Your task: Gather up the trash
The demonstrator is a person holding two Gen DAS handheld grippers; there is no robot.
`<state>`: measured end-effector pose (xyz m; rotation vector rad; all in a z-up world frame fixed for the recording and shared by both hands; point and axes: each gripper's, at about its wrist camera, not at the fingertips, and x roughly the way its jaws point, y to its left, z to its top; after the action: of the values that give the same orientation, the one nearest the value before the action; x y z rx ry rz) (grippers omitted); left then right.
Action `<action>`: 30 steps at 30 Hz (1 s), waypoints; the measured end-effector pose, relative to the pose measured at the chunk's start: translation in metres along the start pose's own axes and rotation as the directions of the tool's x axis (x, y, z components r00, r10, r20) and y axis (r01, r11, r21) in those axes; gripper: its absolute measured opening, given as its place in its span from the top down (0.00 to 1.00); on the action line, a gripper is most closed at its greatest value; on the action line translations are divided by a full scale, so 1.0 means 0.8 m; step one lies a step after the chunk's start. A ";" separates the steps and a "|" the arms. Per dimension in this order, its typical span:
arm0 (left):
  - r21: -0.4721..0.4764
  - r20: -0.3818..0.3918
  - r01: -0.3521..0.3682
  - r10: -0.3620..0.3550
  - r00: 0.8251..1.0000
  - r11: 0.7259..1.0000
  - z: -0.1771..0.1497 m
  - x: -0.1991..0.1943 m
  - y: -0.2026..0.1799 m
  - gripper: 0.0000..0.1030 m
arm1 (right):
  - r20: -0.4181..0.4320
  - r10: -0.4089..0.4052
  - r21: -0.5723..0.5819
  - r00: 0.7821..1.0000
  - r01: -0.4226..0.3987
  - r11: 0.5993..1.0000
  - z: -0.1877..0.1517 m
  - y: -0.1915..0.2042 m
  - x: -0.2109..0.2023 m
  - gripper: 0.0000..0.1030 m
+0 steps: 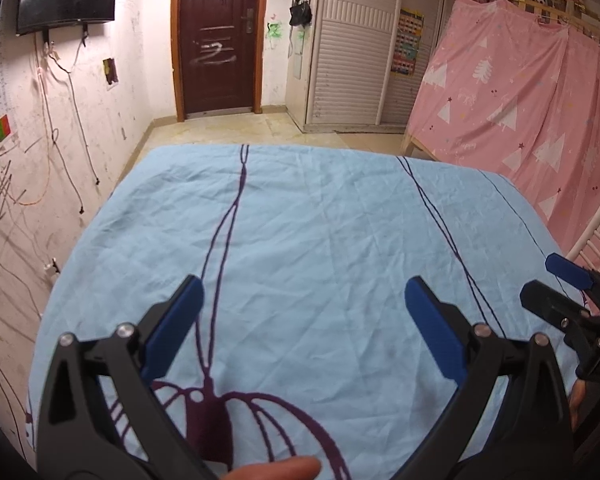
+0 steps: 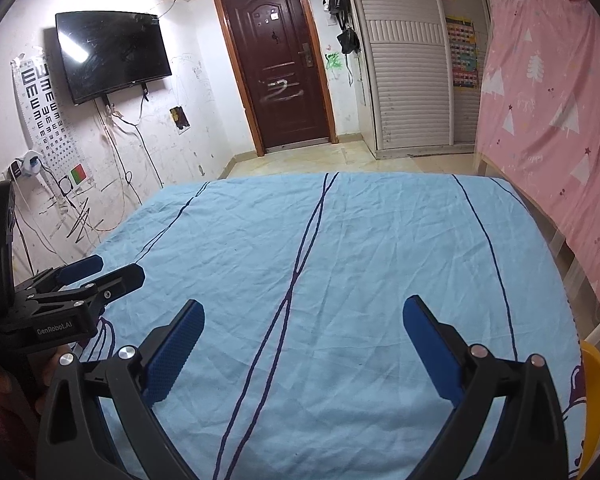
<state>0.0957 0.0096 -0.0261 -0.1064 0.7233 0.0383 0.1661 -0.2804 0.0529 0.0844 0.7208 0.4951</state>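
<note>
A light blue cloth with dark purple line patterns covers the table (image 1: 300, 220), also shown in the right wrist view (image 2: 380, 240). No trash shows on it in either view. My left gripper (image 1: 302, 292) is open and empty above the near part of the cloth. My right gripper (image 2: 302, 312) is open and empty above the cloth too. The right gripper also shows at the right edge of the left wrist view (image 1: 552, 280). The left gripper shows at the left edge of the right wrist view (image 2: 108, 268).
A pink curtain (image 1: 520, 100) hangs along the right side. A yellow object (image 2: 594, 392) sits at the table's right near corner. A white chair back (image 1: 596, 232) stands to the right. A dark door (image 2: 280, 72), a wall TV (image 2: 112, 52) and a white wardrobe (image 2: 408, 72) lie beyond.
</note>
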 end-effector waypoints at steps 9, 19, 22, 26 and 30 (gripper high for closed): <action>-0.001 -0.002 0.000 0.000 1.000 1.000 0.000 0.001 0.001 0.06 | 0.001 -0.004 0.000 1.000 0.004 1.000 0.001 0.001 -0.002 0.10; -0.001 -0.001 0.000 0.000 1.000 1.000 0.000 0.000 0.001 0.06 | 0.000 -0.006 0.000 1.000 0.006 1.000 0.001 0.001 -0.001 0.10; -0.001 -0.002 0.000 0.000 1.000 1.000 0.000 0.000 0.001 0.06 | -0.001 -0.005 -0.001 1.000 0.005 1.000 0.001 0.002 -0.001 0.10; -0.001 -0.001 0.000 0.000 1.000 1.000 0.001 0.000 0.002 0.06 | 0.000 -0.005 -0.001 1.000 0.005 1.000 0.001 0.001 -0.001 0.10; 0.000 -0.002 0.000 0.000 1.000 1.000 0.001 0.000 0.002 0.06 | 0.001 -0.006 -0.001 1.000 0.006 1.000 0.001 0.002 -0.001 0.10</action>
<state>0.0963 0.0110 -0.0258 -0.1067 0.7252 0.0384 0.1657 -0.2794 0.0546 0.0820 0.7200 0.4898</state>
